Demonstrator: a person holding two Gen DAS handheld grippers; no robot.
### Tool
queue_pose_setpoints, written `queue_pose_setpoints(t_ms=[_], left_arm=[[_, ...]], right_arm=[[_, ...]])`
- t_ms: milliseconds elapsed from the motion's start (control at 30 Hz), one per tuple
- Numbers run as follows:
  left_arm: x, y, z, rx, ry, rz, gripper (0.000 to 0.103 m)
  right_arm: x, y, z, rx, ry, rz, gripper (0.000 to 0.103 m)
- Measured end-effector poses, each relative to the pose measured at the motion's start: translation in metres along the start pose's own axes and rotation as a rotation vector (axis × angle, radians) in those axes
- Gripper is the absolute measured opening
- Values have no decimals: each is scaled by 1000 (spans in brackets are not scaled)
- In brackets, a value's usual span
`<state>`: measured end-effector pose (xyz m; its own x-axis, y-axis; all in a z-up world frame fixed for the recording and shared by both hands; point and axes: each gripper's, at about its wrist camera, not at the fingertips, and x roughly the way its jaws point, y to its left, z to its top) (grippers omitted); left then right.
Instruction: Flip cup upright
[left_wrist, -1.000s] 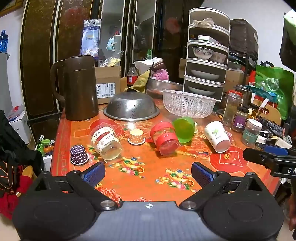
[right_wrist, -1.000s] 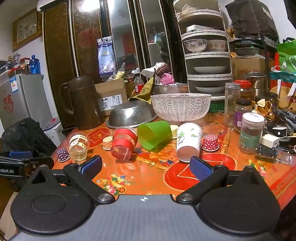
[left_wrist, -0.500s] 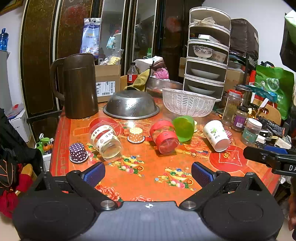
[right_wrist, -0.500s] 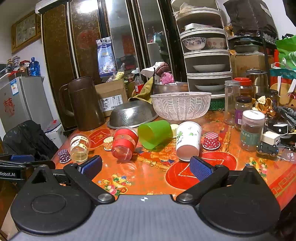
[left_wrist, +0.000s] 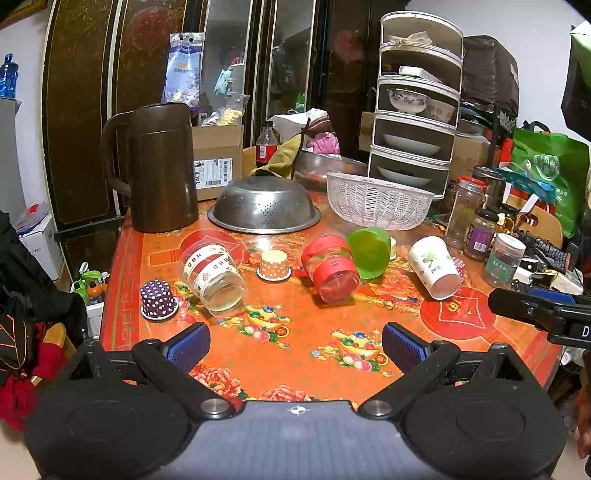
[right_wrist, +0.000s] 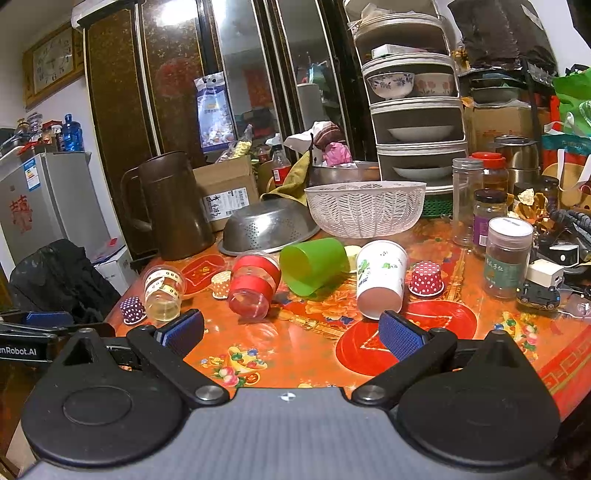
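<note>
Both grippers hang over the near edge of the red patterned table (left_wrist: 295, 354), jaws spread wide and holding nothing: the left gripper (left_wrist: 293, 349) on the left, the right gripper (right_wrist: 291, 334) on the right. Beyond them 4 cups lie on their sides in a row: a clear banded cup (left_wrist: 214, 275) at left, a red-banded clear cup (left_wrist: 330, 267), a green cup (left_wrist: 369, 251) touching it, and a white paper cup (right_wrist: 380, 278) at right, just past the right gripper's right finger. Small dotted cupcake liners (left_wrist: 159, 300) stand among them. Farther back sit a brown pitcher (left_wrist: 160, 168), an overturned steel colander (left_wrist: 264, 206) and a white basket (left_wrist: 378, 203).
</note>
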<state>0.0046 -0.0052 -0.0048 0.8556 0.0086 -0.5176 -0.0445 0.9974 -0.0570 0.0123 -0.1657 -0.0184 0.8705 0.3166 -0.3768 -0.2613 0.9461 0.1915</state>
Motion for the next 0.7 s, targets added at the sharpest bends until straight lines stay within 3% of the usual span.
queue_pose_setpoints(t_ms=[700], left_arm=[[1, 4, -1, -12, 4, 3, 101]], right_arm=[[1, 5, 2, -5, 6, 22, 102]])
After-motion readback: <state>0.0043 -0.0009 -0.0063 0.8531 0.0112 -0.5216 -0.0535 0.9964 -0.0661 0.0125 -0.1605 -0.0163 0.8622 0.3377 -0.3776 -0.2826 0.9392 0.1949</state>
